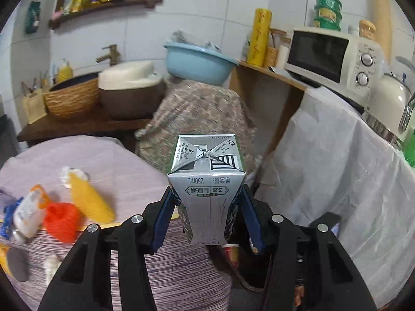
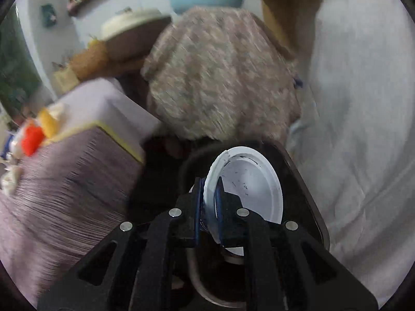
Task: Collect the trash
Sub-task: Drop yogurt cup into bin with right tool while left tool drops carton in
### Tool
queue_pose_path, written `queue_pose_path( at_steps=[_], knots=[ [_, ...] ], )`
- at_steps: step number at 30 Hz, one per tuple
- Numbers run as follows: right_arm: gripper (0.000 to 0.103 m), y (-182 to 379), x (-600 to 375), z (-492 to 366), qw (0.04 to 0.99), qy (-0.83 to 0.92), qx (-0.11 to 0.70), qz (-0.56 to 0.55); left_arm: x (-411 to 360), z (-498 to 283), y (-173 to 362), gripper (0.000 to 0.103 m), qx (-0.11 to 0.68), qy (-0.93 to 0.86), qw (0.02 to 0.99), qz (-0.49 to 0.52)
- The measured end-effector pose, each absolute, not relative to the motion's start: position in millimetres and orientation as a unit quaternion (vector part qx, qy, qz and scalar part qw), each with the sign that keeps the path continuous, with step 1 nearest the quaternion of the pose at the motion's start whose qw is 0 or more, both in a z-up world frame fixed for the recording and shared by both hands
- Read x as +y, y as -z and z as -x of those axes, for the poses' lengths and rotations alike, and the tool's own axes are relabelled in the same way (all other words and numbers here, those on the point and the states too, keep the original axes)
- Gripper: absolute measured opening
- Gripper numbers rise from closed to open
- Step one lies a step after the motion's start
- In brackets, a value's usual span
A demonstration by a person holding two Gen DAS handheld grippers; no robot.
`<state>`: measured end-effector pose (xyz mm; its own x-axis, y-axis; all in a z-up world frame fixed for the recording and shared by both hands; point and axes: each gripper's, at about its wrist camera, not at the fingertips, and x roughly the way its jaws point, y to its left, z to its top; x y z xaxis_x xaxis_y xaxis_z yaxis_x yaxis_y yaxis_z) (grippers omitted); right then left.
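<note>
My left gripper is shut on a silver 250 mL milk carton, held upright in the air past the edge of the low table. Below it the rim of a dark trash bin shows with a red wrapper inside. My right gripper is shut on the rim of a white paper plate, held tilted over the open dark trash bin.
The table holds an orange bag, a yellow bag and a white bottle. A cloth-covered mound stands behind. A white-draped counter with a microwave is to the right. A blue basin sits at the back.
</note>
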<state>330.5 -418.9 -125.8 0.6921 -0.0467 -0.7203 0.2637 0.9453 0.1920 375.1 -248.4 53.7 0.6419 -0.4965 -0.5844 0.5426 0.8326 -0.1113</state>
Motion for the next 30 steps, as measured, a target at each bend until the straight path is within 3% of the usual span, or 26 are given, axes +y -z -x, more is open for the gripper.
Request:
queue_pose_path(
  at_steps=[2, 3, 6, 15, 27, 30],
  knots=[
    [0.013, 150.3, -429.3, -332.8, 0.898, 0.097, 0.404, -0.149, -266.8, -378.7, -42.4, 0.051, 0.321, 0.29, 0.9, -0.048],
    [0.02, 159.4, -433.8, -333.5, 0.892, 0.106, 0.414, -0.149, -274.3, -380.0, -37.3, 0.051, 0.325, 0.293, 0.898, -0.052],
    [0.077, 171.2, -440.5, -330.2, 0.884, 0.123, 0.425, -0.153, -292.2, -382.0, -25.2, 0.051, 0.33, 0.296, 0.894, -0.069],
    [0.079, 143.2, -435.7, -294.4, 0.9, 0.142, 0.39, -0.134, -343.2, -391.2, -5.5, 0.051, 0.349, 0.31, 0.879, -0.093],
    [0.085, 103.5, -418.9, -182.2, 0.91, 0.178, 0.345, -0.145, -414.5, -381.4, 34.0, 0.053, 0.395, 0.343, 0.842, -0.13],
    [0.086, 100.1, -413.9, -168.0, 0.91, 0.184, 0.344, -0.141, -419.0, -377.3, 41.1, 0.076, 0.399, 0.34, 0.84, -0.143]
  ],
)
